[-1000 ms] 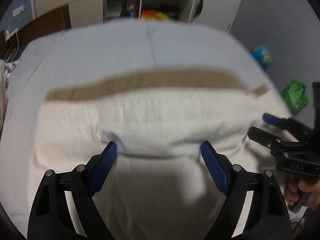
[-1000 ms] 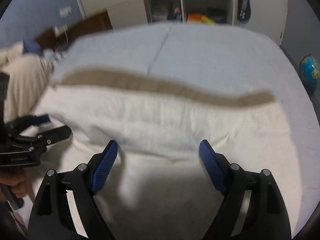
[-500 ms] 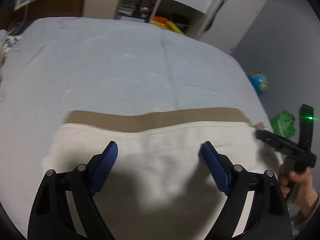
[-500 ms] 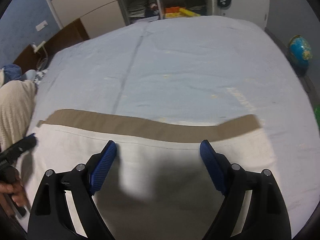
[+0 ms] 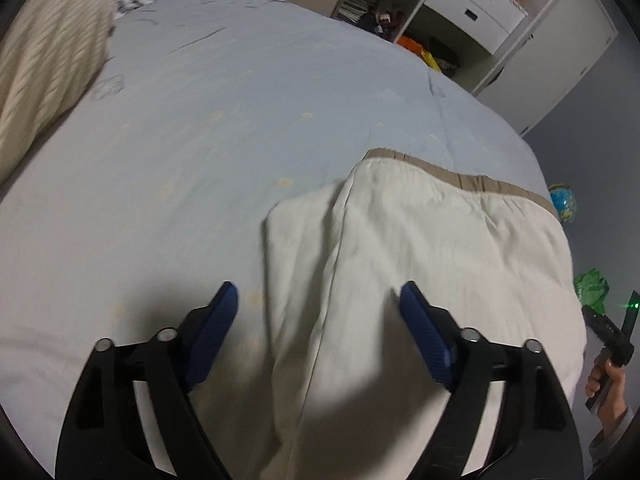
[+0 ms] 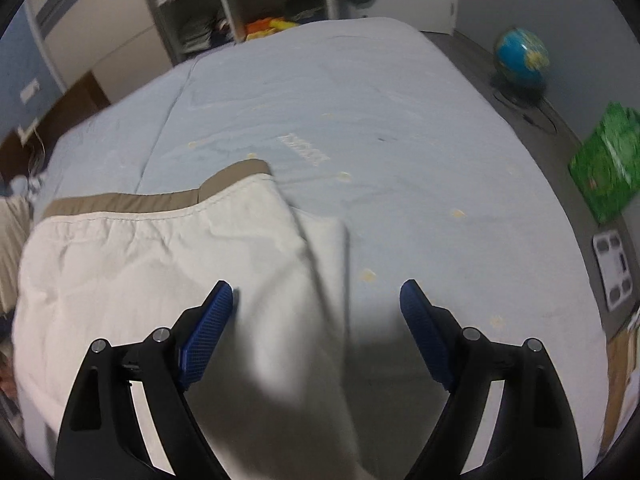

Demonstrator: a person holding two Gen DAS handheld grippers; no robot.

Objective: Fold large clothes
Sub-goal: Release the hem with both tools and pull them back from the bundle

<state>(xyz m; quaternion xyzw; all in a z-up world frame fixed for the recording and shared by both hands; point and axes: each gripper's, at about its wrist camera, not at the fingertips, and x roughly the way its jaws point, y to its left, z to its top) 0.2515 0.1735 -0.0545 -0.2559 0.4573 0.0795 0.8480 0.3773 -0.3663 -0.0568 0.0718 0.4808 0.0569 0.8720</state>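
— Where's the garment right now?

— The cream garment (image 5: 420,264) lies folded on my pale blue bed (image 5: 224,128), its tan band (image 5: 472,180) along the far edge. From my left tool (image 5: 316,312) it fills the right half of the view, with one long fold edge running down between the fingers. From my right tool (image 6: 316,308) the same cloth (image 6: 160,264) sits to the left, its right-hand edge between the fingers

— And are the tools gripping it?

— No. Both are spread wide above the cloth with nothing pinched. My left tool's blue pads (image 5: 424,336) hang over the fabric and the sheet beside it; the right tool's left pad (image 6: 208,328) is over the cloth, the other over bare sheet

— Anything else around?

— A knitted cream item (image 5: 44,60) at the bed's far left corner, a globe (image 6: 520,60) and a green bag (image 6: 608,160) on the floor, shelves (image 6: 200,12) beyond the bed. My right hand (image 5: 608,384) shows at the edge of the left view, holding its handle
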